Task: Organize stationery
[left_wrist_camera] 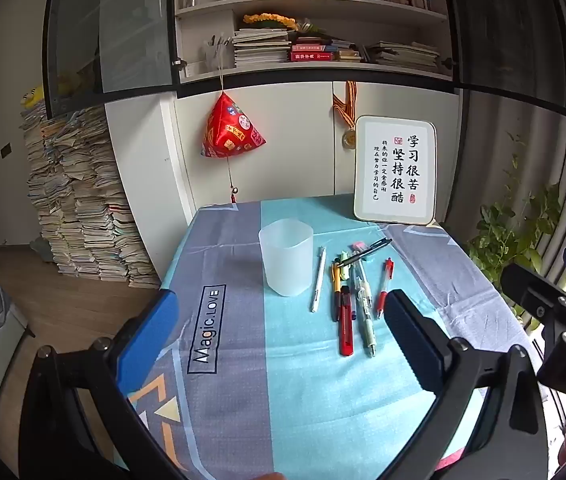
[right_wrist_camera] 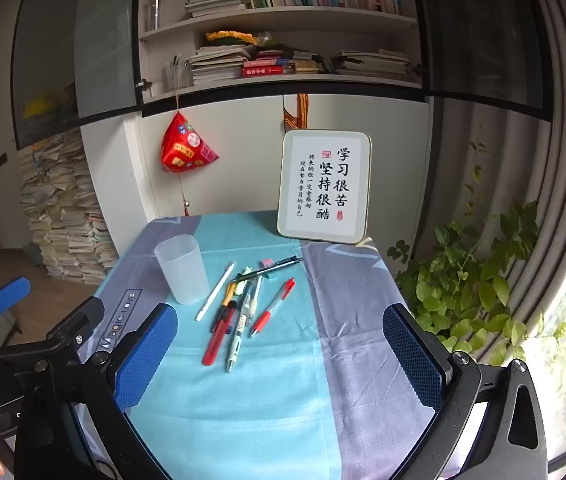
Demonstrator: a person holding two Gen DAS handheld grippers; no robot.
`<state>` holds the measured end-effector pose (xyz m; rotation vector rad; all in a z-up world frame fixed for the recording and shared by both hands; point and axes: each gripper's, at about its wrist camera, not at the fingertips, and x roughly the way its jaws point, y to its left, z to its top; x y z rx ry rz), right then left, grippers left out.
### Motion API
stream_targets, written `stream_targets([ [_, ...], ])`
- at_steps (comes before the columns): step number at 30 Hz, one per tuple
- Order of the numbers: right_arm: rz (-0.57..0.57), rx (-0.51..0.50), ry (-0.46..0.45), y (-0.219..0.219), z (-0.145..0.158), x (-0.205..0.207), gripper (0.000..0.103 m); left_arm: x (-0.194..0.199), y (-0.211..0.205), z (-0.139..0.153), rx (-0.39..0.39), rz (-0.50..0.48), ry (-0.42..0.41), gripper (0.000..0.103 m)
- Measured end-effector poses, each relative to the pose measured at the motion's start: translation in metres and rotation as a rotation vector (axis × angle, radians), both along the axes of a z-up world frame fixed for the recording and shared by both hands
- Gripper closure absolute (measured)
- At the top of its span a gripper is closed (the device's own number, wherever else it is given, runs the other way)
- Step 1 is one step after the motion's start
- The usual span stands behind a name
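A frosted plastic cup (left_wrist_camera: pixel 286 262) (right_wrist_camera: pixel 182 270) stands upright and empty on the table. To its right lie several pens in a loose pile: a white pen (left_wrist_camera: pixel 318 279) (right_wrist_camera: pixel 216 291), a red utility knife (left_wrist_camera: pixel 346 322) (right_wrist_camera: pixel 219 336), a red pen (left_wrist_camera: pixel 384 287) (right_wrist_camera: pixel 273 307), a black pen (left_wrist_camera: pixel 365 253) (right_wrist_camera: pixel 269 268) across the top and a green-tipped pen (left_wrist_camera: pixel 364 320) (right_wrist_camera: pixel 237 338). My left gripper (left_wrist_camera: pixel 283 332) is open and empty, held above the near table. My right gripper (right_wrist_camera: pixel 279 354) is open and empty, near the pens.
The table wears a blue and grey cloth (left_wrist_camera: pixel 243 360) (right_wrist_camera: pixel 347 360). A framed calligraphy sign (left_wrist_camera: pixel 395 170) (right_wrist_camera: pixel 325 186) stands at the back. A plant (right_wrist_camera: pixel 479 280) is right of the table, stacked books (left_wrist_camera: pixel 75 200) left. The right gripper's body (left_wrist_camera: pixel 555 320) shows in the left view.
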<state>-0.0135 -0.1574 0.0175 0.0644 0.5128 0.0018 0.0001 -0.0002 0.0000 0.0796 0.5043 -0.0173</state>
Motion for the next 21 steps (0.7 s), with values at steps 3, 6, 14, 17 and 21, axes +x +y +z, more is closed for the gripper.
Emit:
stream_targets([
  [3, -0.002, 0.004, 0.003, 0.0, 0.0, 0.0, 0.0, 0.0, -0.001, 0.0, 0.003, -0.001, -0.006, 0.001],
  [6, -0.001, 0.008, 0.0, 0.0, 0.0, 0.0, 0.0, 0.0, -0.002, 0.0, 0.005, -0.007, -0.018, 0.001],
  [14, -0.006, 0.007, -0.002, 0.001, -0.001, -0.001, 0.0, -0.001, -0.001, -0.001, -0.008, -0.026, -0.031, 0.001],
  [17, -0.002, 0.012, 0.001, 0.0, 0.0, 0.0, 0.0, 0.0, -0.001, -0.002, -0.008, -0.026, -0.028, 0.001],
  [21, 0.0, 0.013, 0.002, 0.001, 0.001, 0.001, 0.0, -0.001, 0.0, -0.003, -0.012, -0.026, -0.026, 0.001],
])
